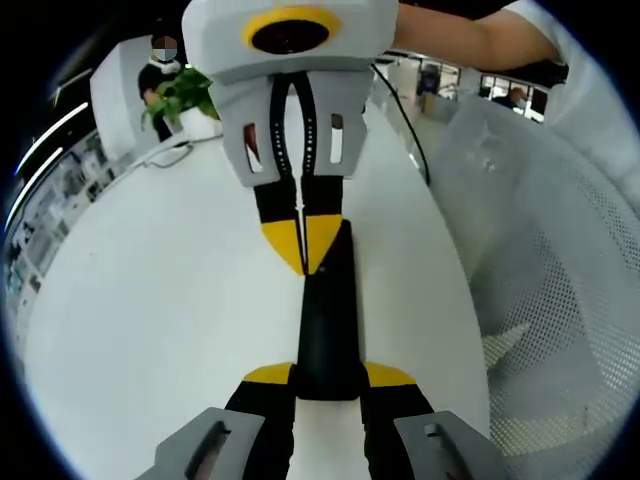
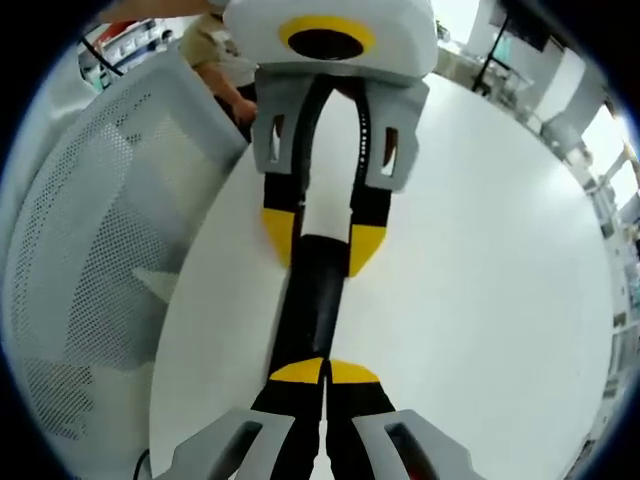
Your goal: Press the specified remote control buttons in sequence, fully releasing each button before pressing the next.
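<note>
One long, slim black plastic remote control [image 1: 327, 320] lies on the round white surface [image 1: 170, 300], lengthwise between the two grippers. In the left gripper view the left gripper [image 1: 329, 378] grasps the remote's near end, yellow tips either side of it; the right gripper [image 1: 302, 245] comes in from the far side, its tips clenched together and touching the remote's top. In the right gripper view the right gripper [image 2: 325, 372] is likewise clenched, over the remote [image 2: 312, 300]. No buttons discernible. One white mesh chair [image 2: 90, 260] stands beside the surface; one green potted plant [image 1: 185, 98] sits on the far left.
</note>
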A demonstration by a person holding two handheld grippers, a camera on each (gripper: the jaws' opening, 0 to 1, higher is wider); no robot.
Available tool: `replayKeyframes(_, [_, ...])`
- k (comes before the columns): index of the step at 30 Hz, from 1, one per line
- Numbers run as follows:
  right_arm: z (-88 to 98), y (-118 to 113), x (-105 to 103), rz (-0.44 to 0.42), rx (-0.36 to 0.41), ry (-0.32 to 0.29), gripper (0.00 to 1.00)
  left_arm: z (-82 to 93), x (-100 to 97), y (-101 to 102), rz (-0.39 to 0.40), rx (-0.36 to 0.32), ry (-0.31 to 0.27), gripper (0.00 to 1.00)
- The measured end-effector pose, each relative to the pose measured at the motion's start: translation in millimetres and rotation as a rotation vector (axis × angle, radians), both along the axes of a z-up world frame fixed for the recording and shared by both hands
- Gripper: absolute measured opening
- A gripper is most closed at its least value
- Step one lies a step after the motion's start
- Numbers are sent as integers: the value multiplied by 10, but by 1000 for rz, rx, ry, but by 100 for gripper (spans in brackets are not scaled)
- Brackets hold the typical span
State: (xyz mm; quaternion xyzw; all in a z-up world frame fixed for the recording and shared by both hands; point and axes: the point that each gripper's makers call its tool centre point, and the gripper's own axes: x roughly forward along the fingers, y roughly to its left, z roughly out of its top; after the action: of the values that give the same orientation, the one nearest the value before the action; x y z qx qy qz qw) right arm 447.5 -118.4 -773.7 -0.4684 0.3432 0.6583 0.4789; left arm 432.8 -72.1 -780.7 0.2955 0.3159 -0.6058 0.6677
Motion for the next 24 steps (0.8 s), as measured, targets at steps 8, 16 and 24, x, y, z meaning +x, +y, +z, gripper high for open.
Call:
replayKeyframes(8, [-15, 14, -9, 8, -2, 5, 0, 7, -8, -3, 1, 0, -1, 24])
replayKeyframes(16, [-19, 19, -17, 20, -8, 9, 0, 13, -19, -6, 3, -2, 0, 24])
replayKeyframes(24, [-24, 10, -23, 33, -21, 9, 0, 5, -11, -4, 9, -3, 0, 24])
